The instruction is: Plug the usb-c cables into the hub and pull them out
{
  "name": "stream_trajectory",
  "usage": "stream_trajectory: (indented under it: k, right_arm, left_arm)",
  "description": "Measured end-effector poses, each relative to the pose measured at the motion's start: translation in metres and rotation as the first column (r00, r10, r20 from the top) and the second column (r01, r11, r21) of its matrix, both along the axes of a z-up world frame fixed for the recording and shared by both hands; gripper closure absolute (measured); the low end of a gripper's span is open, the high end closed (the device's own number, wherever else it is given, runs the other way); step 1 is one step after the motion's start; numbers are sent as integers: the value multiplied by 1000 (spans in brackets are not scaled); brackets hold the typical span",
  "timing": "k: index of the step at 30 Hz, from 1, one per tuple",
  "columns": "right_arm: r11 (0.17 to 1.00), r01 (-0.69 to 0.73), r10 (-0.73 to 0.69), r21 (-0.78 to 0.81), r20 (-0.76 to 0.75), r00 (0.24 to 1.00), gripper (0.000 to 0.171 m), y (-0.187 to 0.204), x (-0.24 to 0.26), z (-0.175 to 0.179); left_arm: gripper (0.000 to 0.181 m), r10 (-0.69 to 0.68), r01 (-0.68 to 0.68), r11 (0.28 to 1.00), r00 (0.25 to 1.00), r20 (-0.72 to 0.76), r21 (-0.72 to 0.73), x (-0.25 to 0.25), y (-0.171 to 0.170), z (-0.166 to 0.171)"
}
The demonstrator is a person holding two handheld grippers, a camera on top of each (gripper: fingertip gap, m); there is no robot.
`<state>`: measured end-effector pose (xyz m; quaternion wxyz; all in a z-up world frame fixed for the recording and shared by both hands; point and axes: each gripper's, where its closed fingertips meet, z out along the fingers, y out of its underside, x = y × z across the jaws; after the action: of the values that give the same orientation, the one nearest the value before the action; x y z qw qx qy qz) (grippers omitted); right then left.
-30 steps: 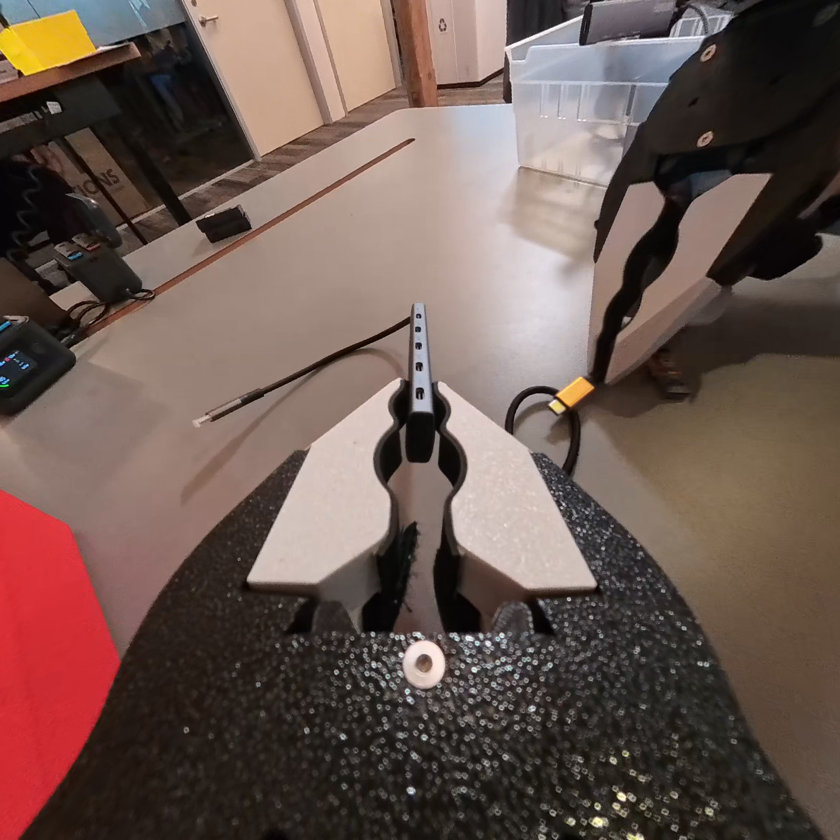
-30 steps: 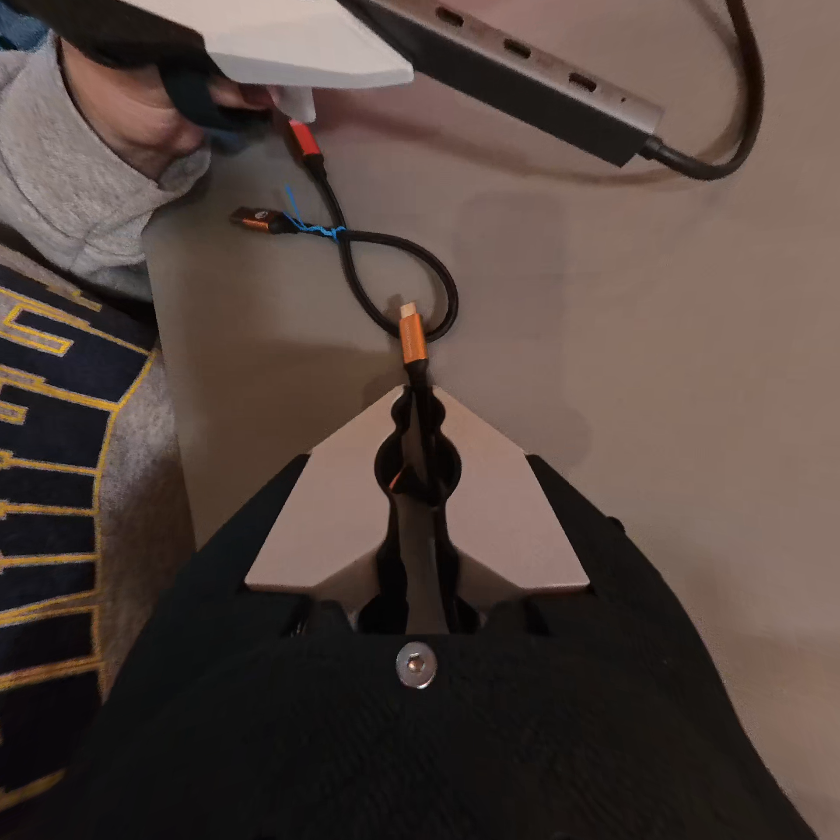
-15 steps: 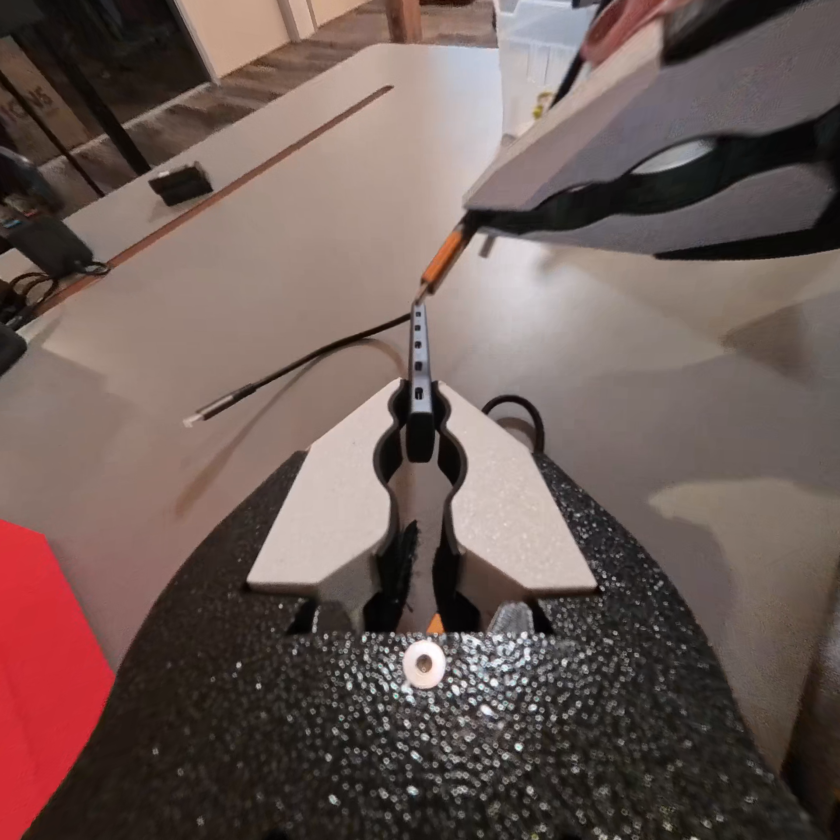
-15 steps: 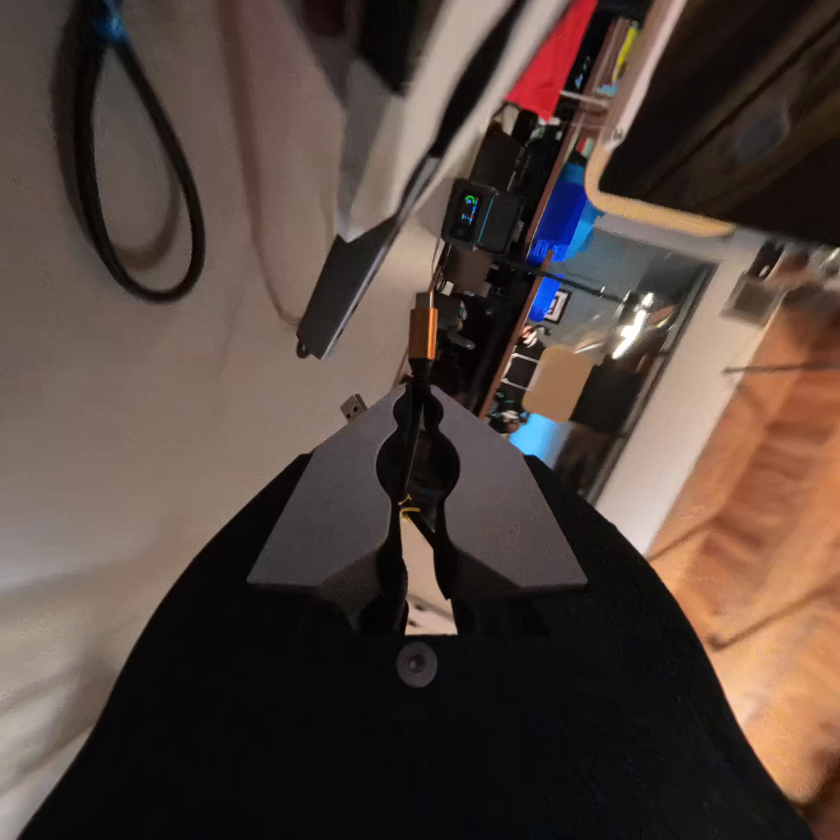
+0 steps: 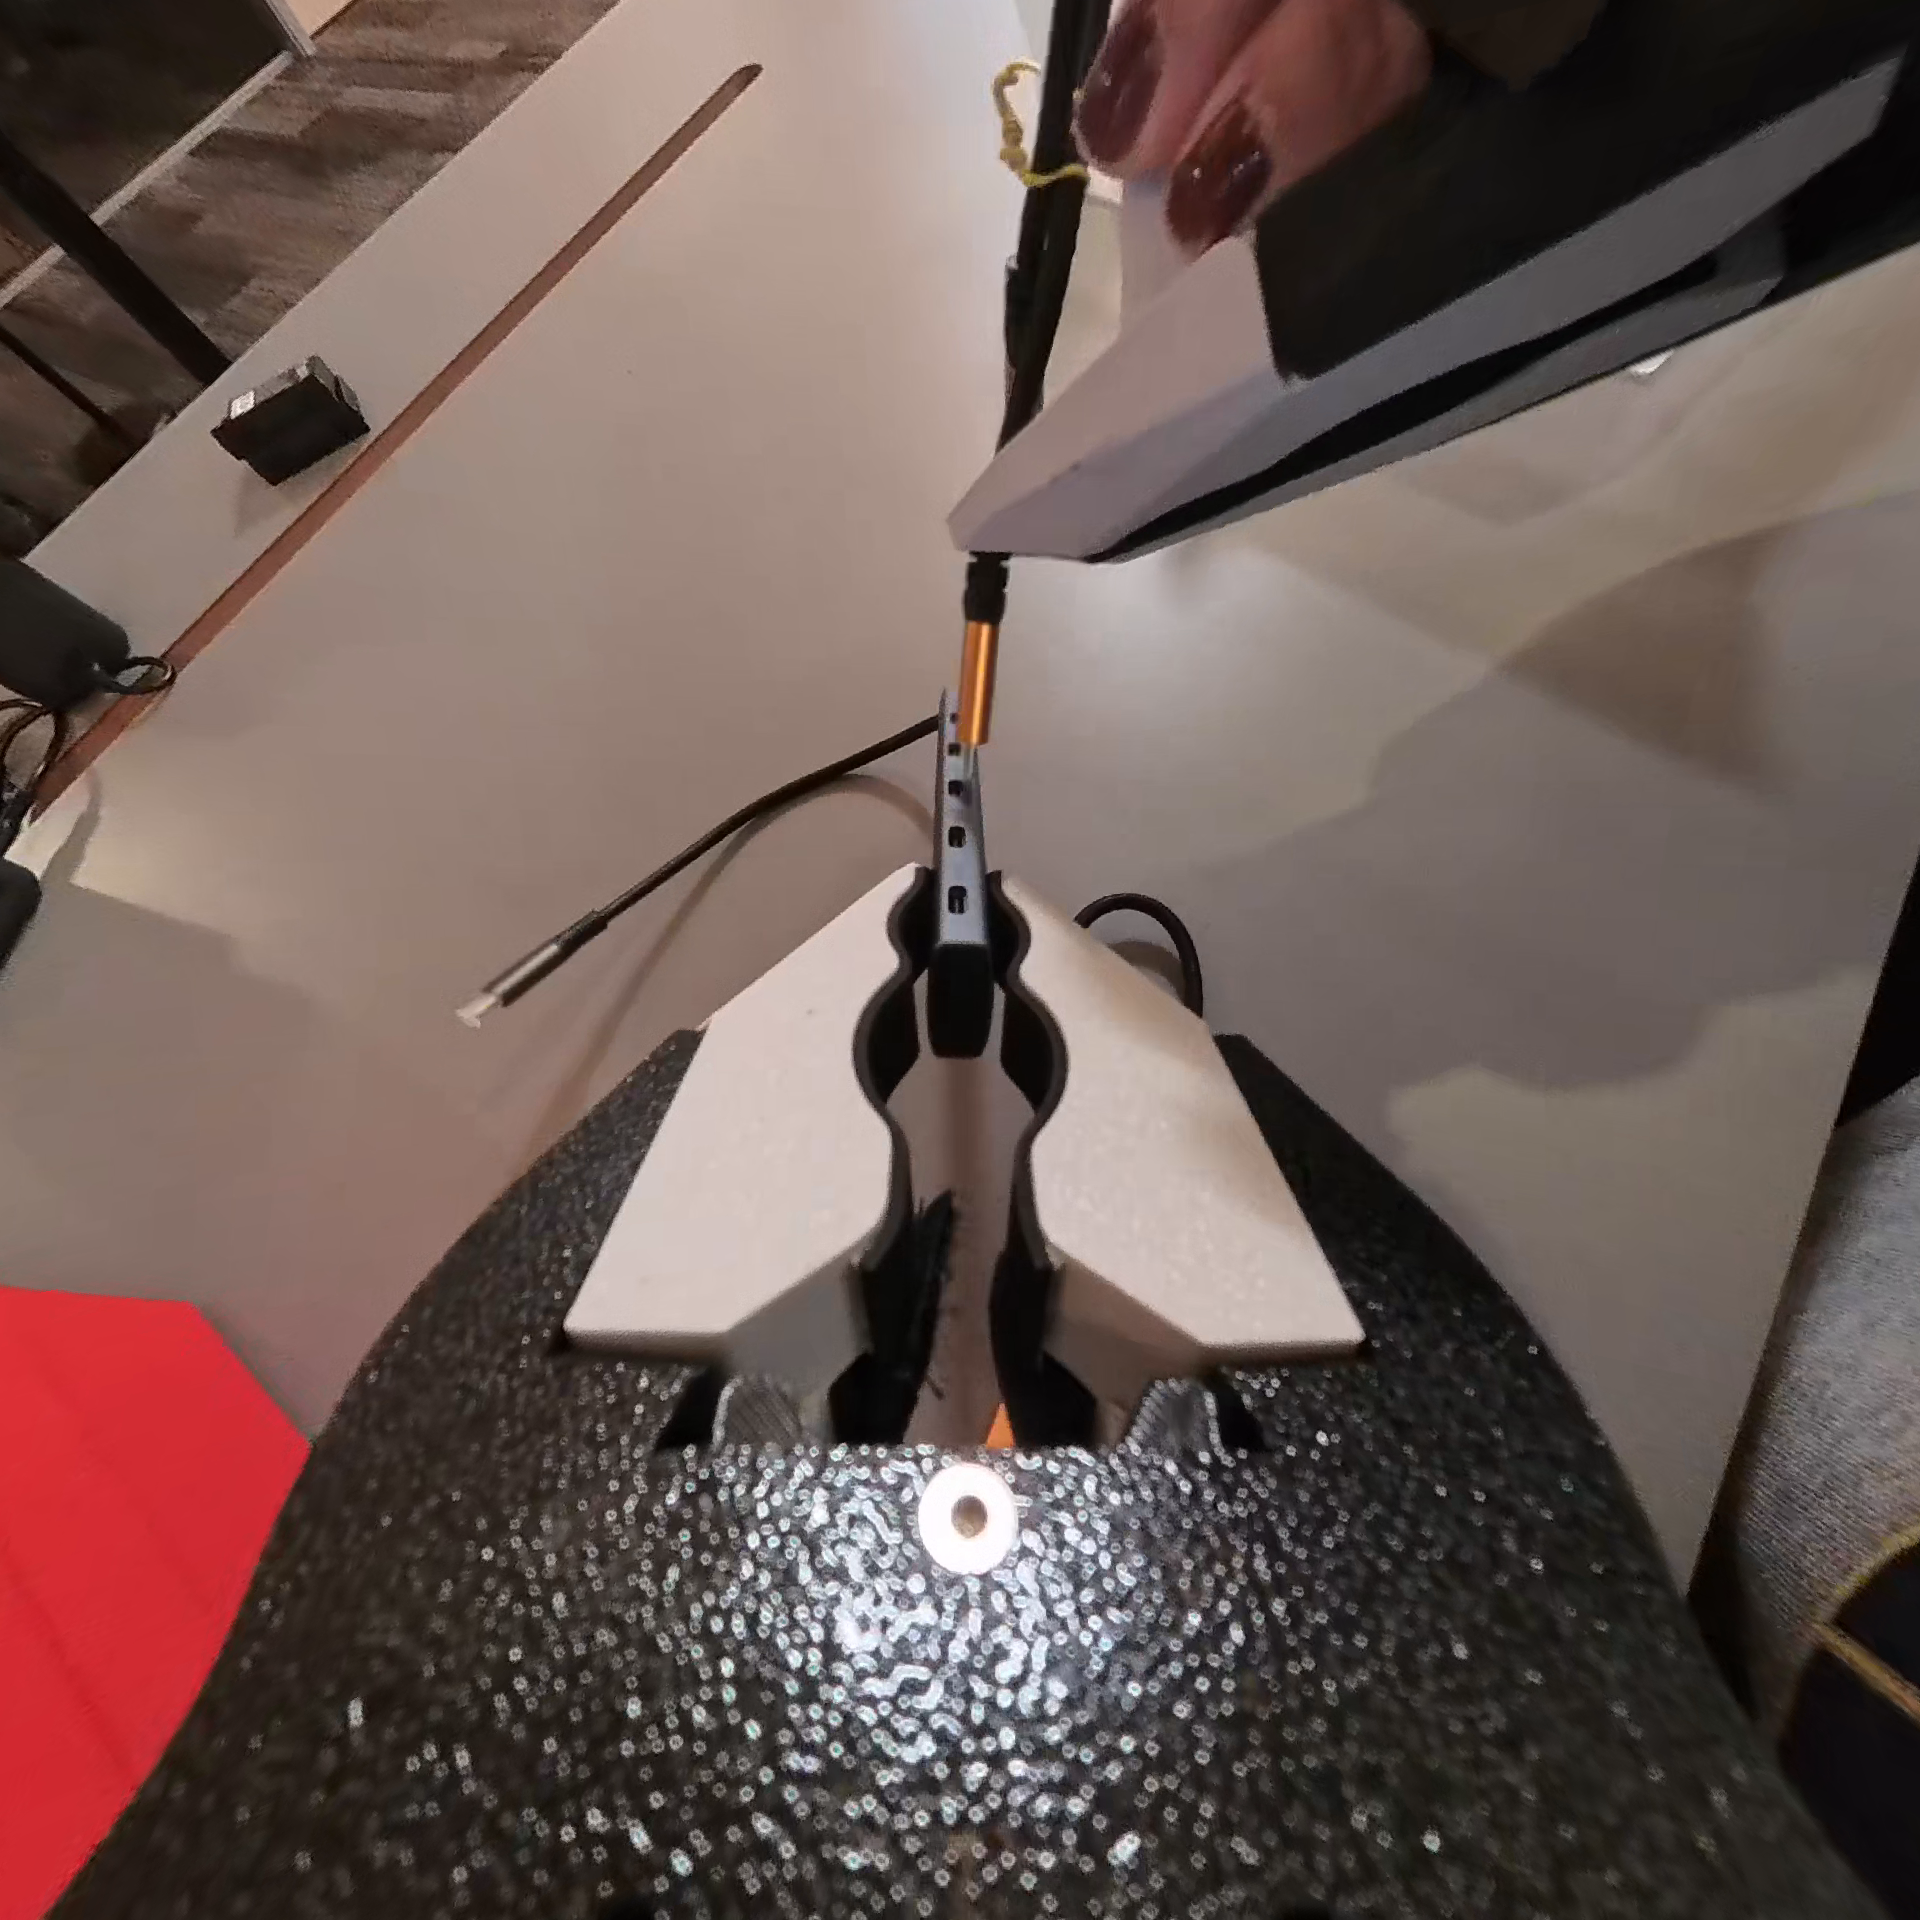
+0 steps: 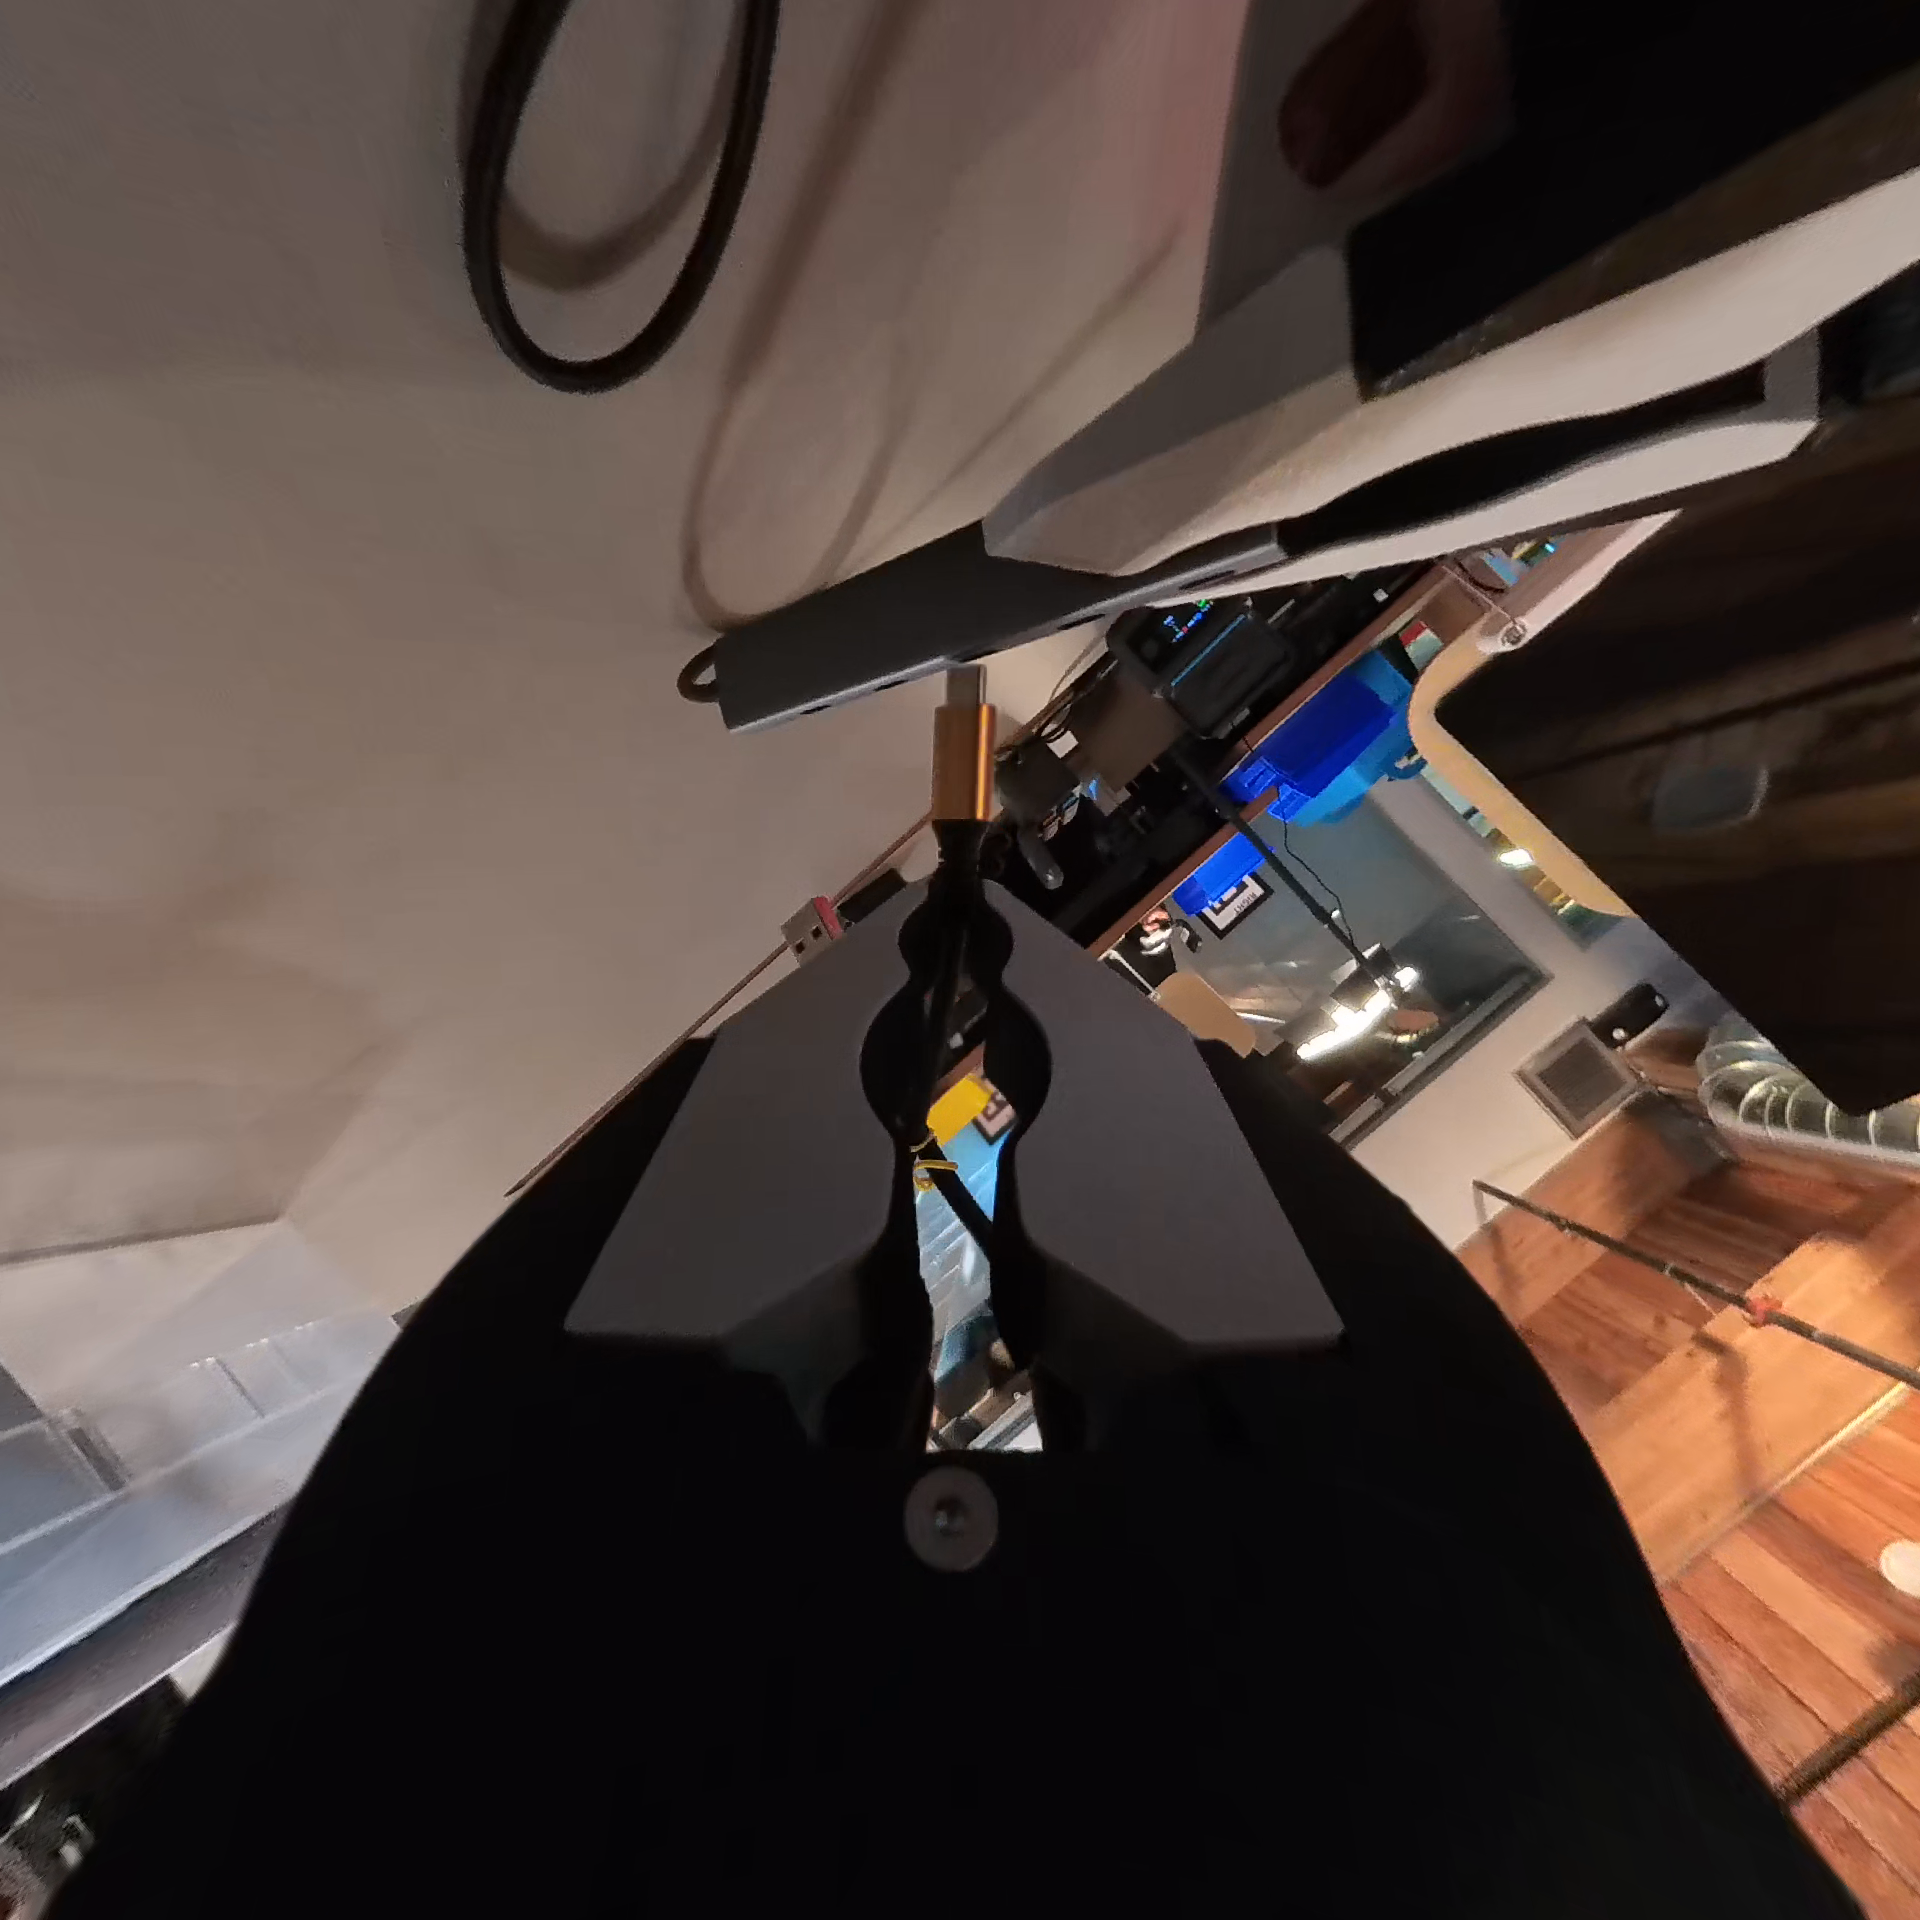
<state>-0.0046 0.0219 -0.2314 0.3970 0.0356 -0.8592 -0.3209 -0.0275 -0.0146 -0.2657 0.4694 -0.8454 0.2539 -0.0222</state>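
Note:
My left gripper (image 5: 956, 883) is shut on the near end of the grey hub (image 5: 958, 831), held edge-up with its row of ports facing up. My right gripper (image 6: 961, 894) is shut on a black cable just behind its orange USB-C plug (image 6: 961, 764). In the left wrist view the right gripper (image 5: 987, 545) comes in from the upper right, and the plug (image 5: 977, 681) points down at the hub's far end. The plug's silver tip touches the port side of the hub (image 6: 883, 634). I cannot tell whether it is inside a port.
The hub's own black lead (image 5: 727, 831) trails left across the grey table (image 5: 623, 520), ending in a plug (image 5: 488, 1003). A cable loop (image 5: 1153, 925) lies behind my right finger. A small black box (image 5: 291, 416) sits far left. A hand (image 5: 1174, 114) holds the right gripper. My right fingertips sit around 6 cm from my left ones.
My right gripper has lifted the orange plug off the table, swung it over the hub and turned it from slanted to upright at the far ports. The left gripper has kept hold of the hub.

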Motion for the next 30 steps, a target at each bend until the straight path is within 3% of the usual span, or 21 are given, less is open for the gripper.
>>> stream_trajectory:
  k: [30]
  right_arm:
    - [998,11,-15,65,72,997,170,2,-2,-3]
  left_arm:
    - [174,-5,4,1000,1000,-28,-12,4,2,-4]
